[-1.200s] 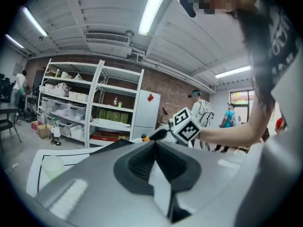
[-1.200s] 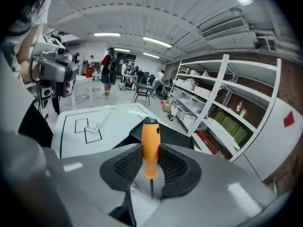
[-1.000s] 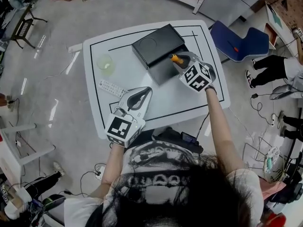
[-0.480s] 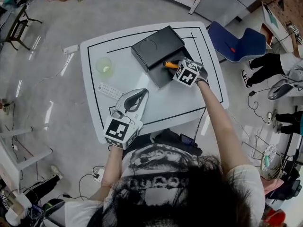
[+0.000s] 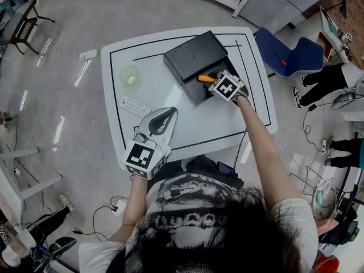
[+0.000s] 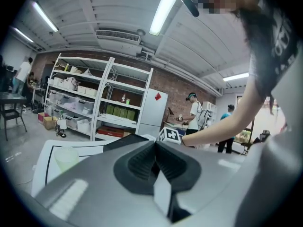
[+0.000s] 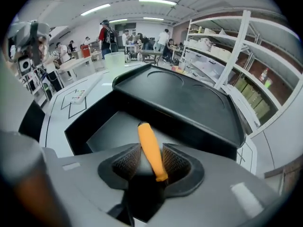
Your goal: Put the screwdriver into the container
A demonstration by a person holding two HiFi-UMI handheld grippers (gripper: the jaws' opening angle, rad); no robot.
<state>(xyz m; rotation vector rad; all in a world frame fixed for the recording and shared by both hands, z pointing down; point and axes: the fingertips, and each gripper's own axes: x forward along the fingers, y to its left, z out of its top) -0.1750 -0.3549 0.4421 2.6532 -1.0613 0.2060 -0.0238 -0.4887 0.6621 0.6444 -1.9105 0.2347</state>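
the screwdriver is seen between the right gripper's just-widened jaws, handle pointed into the container. the left gripper is held shut.

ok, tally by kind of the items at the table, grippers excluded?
Screwdriver: 1
Black container: 1
Cup: 1
Remote: 1
Total: 4
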